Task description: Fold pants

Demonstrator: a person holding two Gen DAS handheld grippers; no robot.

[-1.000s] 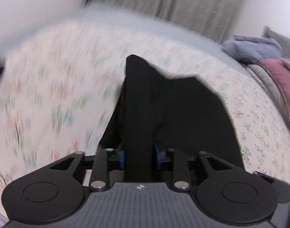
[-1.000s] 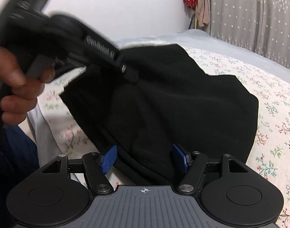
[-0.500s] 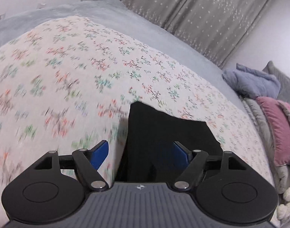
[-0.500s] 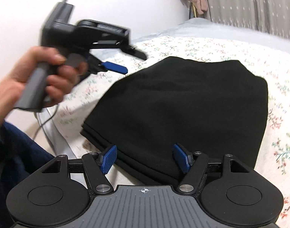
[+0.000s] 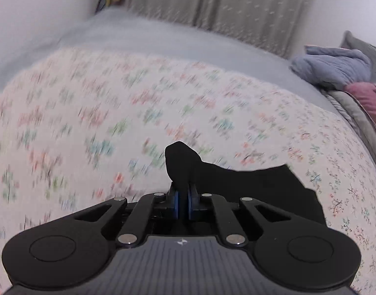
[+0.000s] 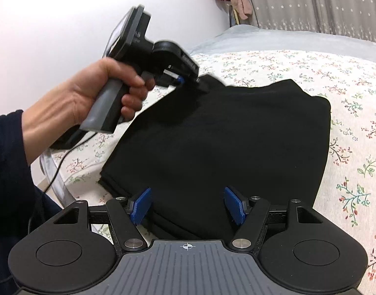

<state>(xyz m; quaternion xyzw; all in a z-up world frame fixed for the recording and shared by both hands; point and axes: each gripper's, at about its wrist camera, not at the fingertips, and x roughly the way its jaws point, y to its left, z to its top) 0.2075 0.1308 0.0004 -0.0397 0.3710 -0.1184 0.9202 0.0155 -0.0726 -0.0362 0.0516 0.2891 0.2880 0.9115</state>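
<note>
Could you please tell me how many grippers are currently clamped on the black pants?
1: the left gripper is shut on a corner of the black pants; the right gripper sits open at their near edge.

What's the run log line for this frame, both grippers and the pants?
left gripper: just closed, pinching pants corner | right gripper: open, jaws either side of near edge | pants: folded stack on bed

Folded pants on bed, pillows far right, curtain behind bed
</note>
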